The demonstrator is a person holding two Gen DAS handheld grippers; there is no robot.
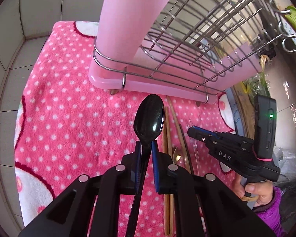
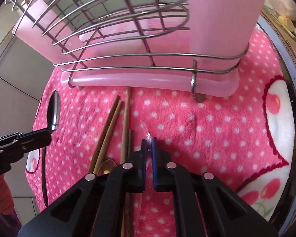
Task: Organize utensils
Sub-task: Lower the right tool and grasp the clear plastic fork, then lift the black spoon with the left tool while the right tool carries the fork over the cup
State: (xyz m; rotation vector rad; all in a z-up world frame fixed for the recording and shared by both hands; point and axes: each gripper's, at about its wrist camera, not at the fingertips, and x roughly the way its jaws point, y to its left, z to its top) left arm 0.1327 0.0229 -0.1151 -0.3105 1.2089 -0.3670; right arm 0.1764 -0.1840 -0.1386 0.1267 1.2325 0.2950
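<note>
My left gripper (image 1: 146,148) fingers are clenched on the neck of the black spoon (image 1: 149,118), light, stiff and slippery, above the pink towel (image 1: 69,118), while my right gripper (image 2: 149,144) pinches a thin clear plastic utensil (image 2: 146,130).

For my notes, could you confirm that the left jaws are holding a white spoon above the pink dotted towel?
Not quite: the spoon in the left gripper is black, not white, as the left wrist view shows. It is indeed held above the pink dotted towel.

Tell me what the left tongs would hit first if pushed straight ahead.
Probably the pink towel just short of the pink drip tray, since the left tongs, gripping the black spoon, point steeply down; depth is unclear.
</note>
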